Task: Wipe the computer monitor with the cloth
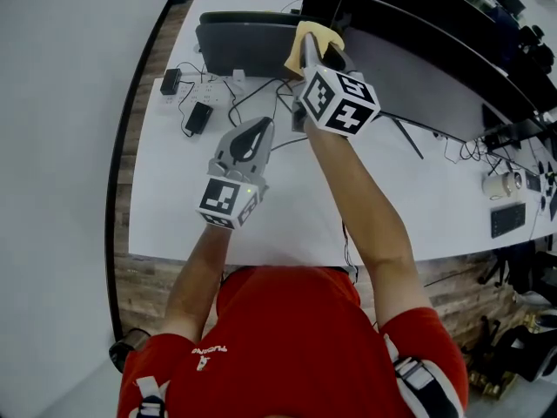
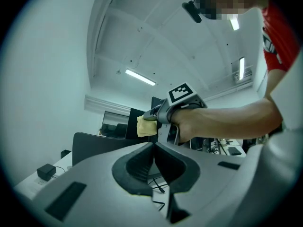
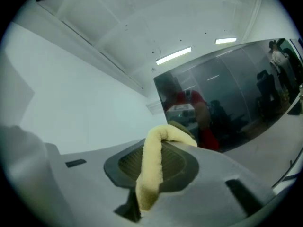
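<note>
The computer monitor (image 1: 435,72) stands along the back of the white table (image 1: 287,225), its dark screen (image 3: 236,89) reflecting the room. My right gripper (image 1: 311,47) is raised at the monitor's left end, shut on a yellow cloth (image 1: 315,35). In the right gripper view the cloth (image 3: 152,167) hangs folded between the jaws, close to the screen's lower left corner; whether they touch is unclear. My left gripper (image 1: 258,131) hovers lower over the table, shut and holding nothing. The left gripper (image 2: 155,148) looks up at the right gripper (image 2: 152,113) and the cloth (image 2: 145,126).
A second dark screen (image 1: 245,46) stands at the back left. A power strip and adapters (image 1: 196,96) with cables lie in front of it. A white mug (image 1: 500,184) and a keyboard (image 1: 507,219) sit at the far right. The table's left edge borders wooden floor.
</note>
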Demonstrator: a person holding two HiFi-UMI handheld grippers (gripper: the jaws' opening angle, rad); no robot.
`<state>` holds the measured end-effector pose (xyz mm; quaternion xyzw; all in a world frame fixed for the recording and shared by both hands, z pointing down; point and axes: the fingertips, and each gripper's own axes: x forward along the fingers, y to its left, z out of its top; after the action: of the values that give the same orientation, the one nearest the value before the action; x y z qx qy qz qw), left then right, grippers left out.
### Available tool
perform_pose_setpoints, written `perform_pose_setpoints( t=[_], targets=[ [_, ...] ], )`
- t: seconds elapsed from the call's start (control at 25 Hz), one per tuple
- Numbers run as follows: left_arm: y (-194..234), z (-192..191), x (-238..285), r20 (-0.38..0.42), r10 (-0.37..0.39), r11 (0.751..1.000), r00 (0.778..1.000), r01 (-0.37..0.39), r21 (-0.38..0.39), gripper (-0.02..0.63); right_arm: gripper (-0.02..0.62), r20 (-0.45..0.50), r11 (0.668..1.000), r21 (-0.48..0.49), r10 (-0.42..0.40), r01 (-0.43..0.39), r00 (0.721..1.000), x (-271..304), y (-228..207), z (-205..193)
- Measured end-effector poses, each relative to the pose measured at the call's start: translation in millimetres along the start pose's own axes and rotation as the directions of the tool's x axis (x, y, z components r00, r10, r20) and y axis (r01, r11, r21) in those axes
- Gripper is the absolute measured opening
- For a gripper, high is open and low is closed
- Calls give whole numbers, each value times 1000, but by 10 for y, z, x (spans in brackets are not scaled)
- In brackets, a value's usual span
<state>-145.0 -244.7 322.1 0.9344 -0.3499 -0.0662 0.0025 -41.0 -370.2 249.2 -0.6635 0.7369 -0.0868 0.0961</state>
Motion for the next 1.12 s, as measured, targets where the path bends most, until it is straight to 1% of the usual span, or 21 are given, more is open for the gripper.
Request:
perform_pose_setpoints(
  t=[0.36,0.8,0.92,1.04,1.12],
  targets=[
    [6,88,-44,13,-39,999,999,38,5,15,63,30,999,-40,-8,9,1000,-14,98,332],
    [-74,145,-140,23,-107,994,994,107,3,15,63,83,985,-173,6,8,997,-45,293,884],
    [-75,167,-169,29,-124,992,992,124,5,15,63,90,972,-235,8,14,996,-54,351,1018],
    [-58,183,-206,33,-136,991,990,136,2,15,63,98,945,-325,8,24,995,-61,420,1162],
    [-43,182,-233,36,-143,990,989,143,-1,15,63,102,930,-367,10,28,995,-69,445,1261]
  ],
)
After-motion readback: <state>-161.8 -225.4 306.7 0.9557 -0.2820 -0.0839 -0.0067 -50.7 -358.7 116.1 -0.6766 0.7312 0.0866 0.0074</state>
